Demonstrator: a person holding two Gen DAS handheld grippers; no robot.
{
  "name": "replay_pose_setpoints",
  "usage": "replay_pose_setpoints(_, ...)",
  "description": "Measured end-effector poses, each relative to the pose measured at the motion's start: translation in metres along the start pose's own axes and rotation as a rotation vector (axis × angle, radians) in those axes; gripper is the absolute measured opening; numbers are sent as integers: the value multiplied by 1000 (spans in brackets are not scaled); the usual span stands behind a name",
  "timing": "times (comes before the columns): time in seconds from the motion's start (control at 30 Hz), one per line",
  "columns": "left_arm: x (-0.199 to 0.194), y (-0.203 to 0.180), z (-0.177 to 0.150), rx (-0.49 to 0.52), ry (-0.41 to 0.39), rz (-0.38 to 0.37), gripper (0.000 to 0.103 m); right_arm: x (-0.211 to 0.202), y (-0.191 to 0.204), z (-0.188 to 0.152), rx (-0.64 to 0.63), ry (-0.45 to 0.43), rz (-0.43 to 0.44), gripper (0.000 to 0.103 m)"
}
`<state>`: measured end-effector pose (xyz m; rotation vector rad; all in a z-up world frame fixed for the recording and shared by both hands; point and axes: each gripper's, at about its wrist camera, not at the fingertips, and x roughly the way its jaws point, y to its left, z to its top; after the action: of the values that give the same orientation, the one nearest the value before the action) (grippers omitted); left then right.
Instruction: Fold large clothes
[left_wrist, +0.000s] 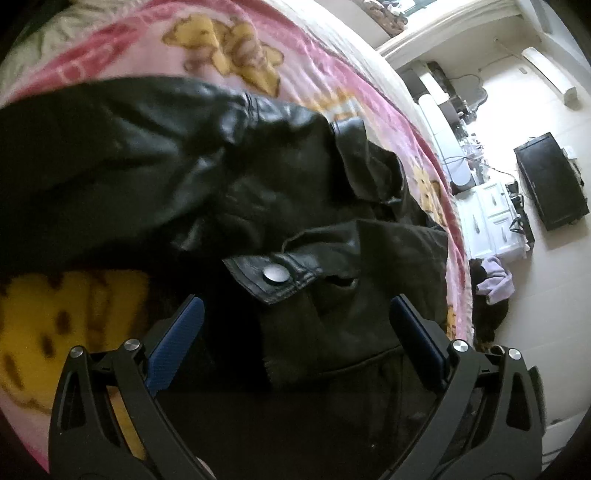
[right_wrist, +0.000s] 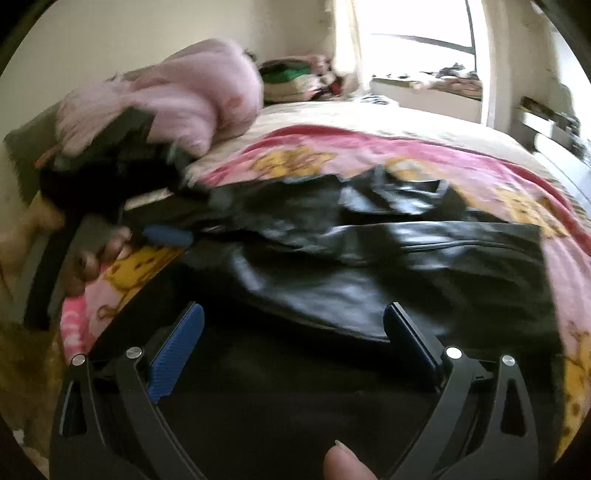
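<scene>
jacket: my black leather jacket (left_wrist: 207, 158) lies crumpled on the pink blanket (left_wrist: 295, 66) | left gripper (left_wrist: 295, 314): fingers wide apart, holding nothing | right gripper (right_wrist: 293, 321): same, spread wide over jacket

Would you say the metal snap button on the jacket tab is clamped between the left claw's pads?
No: the snap button lies beyond the open left claw, whose blue pads stand wide apart over the black jacket.

Glossy, creased black leather jacket (left_wrist: 177, 155) with a metal snap (left_wrist: 272, 275) lies on fuzzy fleece blanket (left_wrist: 303, 62).
</scene>
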<state>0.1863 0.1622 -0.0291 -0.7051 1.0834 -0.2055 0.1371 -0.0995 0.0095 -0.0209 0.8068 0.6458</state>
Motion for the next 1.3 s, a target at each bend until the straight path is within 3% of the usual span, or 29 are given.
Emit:
replay_pose_setpoints(0.07, 6, -1, -2, -9, 2, -12, 92, -9, -23, 3, 55, -23, -45, 97)
replay_pose_setpoints(0.2, 17, -6, -5, -4, -3, 6, 38, -21, -63, 6, 156, -43, -122, 94)
replay_pose_setpoints(0.23, 18, -9, -6, 24, -15, 29, 34, -23, -70, 6, 174, -43, -136, 88)
replay_pose_setpoints(0.3, 16, -19, -6, 95, -61, 67, 11, -30, -91, 7, 222, -38, -183, 80)
replay_pose_setpoints(0.33, 13, -23, -6, 121, -81, 48, 8, -33, -101, 7, 241, -34, -197, 73)
replay_pose_setpoints(0.5, -22, -62, 3, 276, -205, 12, 4, -49, -150, 17, 322, -47, -313, 43)
replay_pose_setpoints(0.67, -63, -110, 3, 501, -357, -62, 4, -43, -192, 41, 411, -73, -376, 41)
replay_pose_setpoints(0.73, -55, -111, 5, 558, -386, -11, 4, -31, -201, 49, 409, -60, -395, 39)
replay_pose_setpoints(0.87, -21, -67, 23, 453, -298, 8, 3, 3, -211, 59, 406, 1, -412, 35)
replay_pose_setpoints(1.1, 7, -27, 24, 393, -213, 100, 4, 57, -209, 64, 364, 99, -389, 33)
replay_pose_setpoints(1.17, 17, -18, 23, 374, -183, 151, 4, 68, -216, 61, 378, 130, -409, 33)
replay_pose_setpoints(1.3, 31, -3, 21, 332, -125, 175, 5, 84, -237, 49, 426, 171, -425, 31)
